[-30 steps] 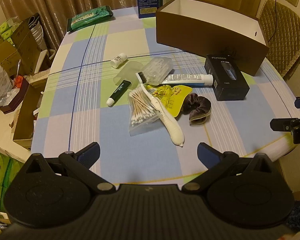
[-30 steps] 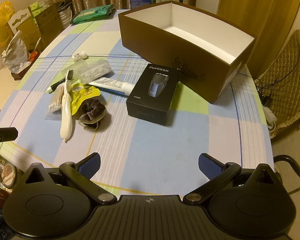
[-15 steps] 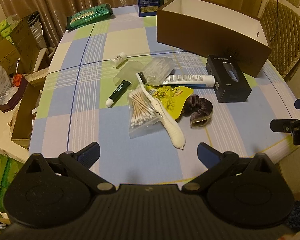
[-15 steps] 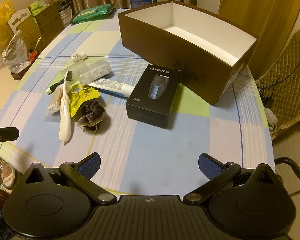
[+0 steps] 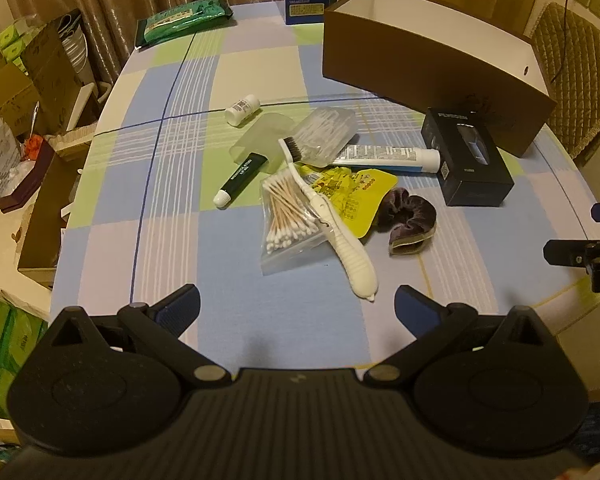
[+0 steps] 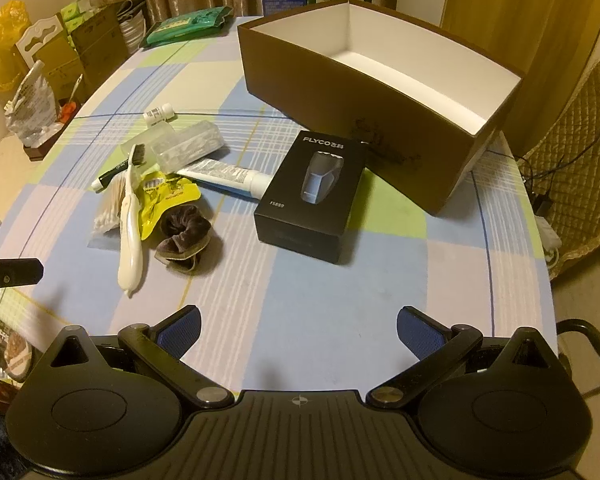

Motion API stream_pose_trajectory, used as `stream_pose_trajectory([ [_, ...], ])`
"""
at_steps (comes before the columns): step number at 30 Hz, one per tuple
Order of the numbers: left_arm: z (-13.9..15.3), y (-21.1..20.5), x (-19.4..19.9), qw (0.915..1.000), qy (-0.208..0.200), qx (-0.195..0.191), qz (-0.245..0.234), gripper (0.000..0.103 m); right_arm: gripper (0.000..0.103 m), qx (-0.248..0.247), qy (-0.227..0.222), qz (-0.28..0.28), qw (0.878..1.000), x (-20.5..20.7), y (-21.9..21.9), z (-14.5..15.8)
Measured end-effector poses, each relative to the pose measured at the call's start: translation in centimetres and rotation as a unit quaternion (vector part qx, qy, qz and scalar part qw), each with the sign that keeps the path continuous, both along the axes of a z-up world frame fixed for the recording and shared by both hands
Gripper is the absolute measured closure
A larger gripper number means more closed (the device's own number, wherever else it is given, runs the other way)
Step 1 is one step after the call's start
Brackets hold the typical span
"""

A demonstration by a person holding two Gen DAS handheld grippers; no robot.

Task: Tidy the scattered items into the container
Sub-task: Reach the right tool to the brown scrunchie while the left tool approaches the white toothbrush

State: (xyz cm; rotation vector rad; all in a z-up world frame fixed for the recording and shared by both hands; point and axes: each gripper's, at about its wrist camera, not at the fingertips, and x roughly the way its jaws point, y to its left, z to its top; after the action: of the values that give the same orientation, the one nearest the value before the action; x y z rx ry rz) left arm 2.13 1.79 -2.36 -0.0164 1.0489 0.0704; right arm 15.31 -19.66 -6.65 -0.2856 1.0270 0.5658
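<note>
Both the left gripper and the right gripper hover with jaws released and empty over the checked cloth-covered bench, while the scattered items lie heaped around the centre and the brown cardboard box with white lining stands empty at 1 o'clock. The risk I see is the overlap: the smooth white plastic brush lies across the slippery clear bag of cotton swabs and the glossy yellow sachet, so lifting one may drag the others. The soft, crumpled purple velvet scrunchie should yield easily, whereas the rigid matte black rectangular shaver carton may be too broad for the jaws.
</note>
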Motion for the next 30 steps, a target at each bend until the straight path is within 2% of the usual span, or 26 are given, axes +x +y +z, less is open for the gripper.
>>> stream_pose_trajectory([
  [8, -0.6, 0.7, 0.7, 1.0, -0.001, -0.007, 0.006, 0.002, 0.002, 0.018, -0.001, 0.016, 1.0, 0.5, 1.1, -0.5],
  [14, -1.2, 1.6, 1.5, 0.9998, 0.001, -0.013, 0.015, 0.005, 0.003, 0.048, -0.011, 0.05, 0.998, 0.9, 2.9, -1.1],
  [15, -1.4, 1.8, 1.6, 0.9998, 0.0, -0.014, 0.016, 0.005, 0.014, 0.051, -0.014, 0.058, 0.997, 0.9, 3.2, -1.3],
  [17, -1.8, 2.1, 1.9, 0.9997, -0.004, -0.013, 0.018, 0.006, 0.028, 0.056, -0.011, 0.072, 0.996, 1.1, 3.8, -1.8],
  [19, -2.2, 2.3, 2.1, 0.9997, -0.005, -0.01, 0.02, 0.006, 0.033, 0.061, -0.003, 0.079, 0.995, 1.4, 4.4, -2.4],
  [21, -2.5, 2.4, 2.4, 0.9996, -0.005, -0.015, 0.022, 0.007, 0.044, 0.072, -0.001, 0.088, 0.994, 1.7, 4.8, -2.8],
  [24, -2.9, 2.5, 2.6, 0.9995, -0.006, -0.019, 0.022, 0.008, 0.05, 0.082, 0.004, 0.106, 0.991, 1.9, 5.6, -3.3],
  [30, -3.7, 2.7, 3.1, 0.9994, 0.001, -0.018, 0.03, 0.009, 0.05, 0.078, 0.009, 0.133, 0.988, 2.5, 7.4, -4.7],
])
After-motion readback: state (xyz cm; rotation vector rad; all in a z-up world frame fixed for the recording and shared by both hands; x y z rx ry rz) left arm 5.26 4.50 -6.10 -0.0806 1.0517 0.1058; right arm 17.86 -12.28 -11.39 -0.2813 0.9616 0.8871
